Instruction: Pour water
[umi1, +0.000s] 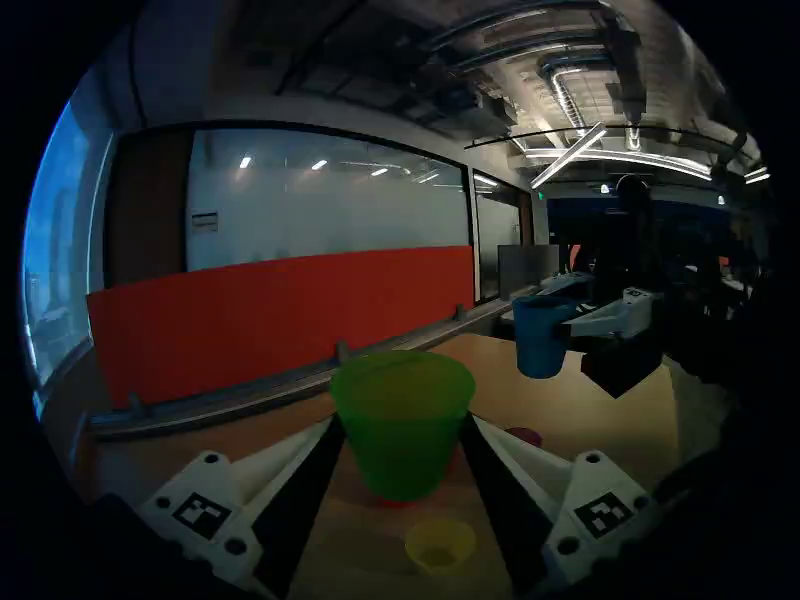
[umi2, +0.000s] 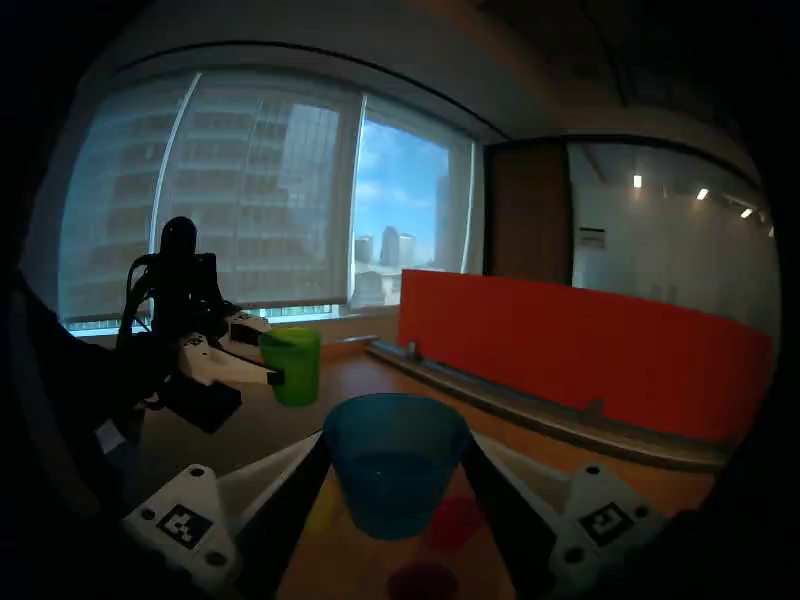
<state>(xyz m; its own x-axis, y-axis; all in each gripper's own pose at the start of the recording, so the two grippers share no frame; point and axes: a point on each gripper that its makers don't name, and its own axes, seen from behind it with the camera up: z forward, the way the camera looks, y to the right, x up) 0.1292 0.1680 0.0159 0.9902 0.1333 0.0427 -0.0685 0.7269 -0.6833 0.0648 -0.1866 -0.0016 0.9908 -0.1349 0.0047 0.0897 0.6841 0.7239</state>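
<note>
L gripper (umi1: 402, 428) clamps green cup (umi1: 402, 400) btwn fingers, R gripper (umi2: 395, 442) clamps blue cup (umi2: 395, 475), both upright.

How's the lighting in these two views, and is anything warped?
Left gripper view: dim overall, the ceiling lights glare, the fisheye bows the red panel, yet the green cup reads sharp. Right gripper view: the bright window backlights everything, leaving the left gripper mostly dark and the blue cup shaded.
</note>
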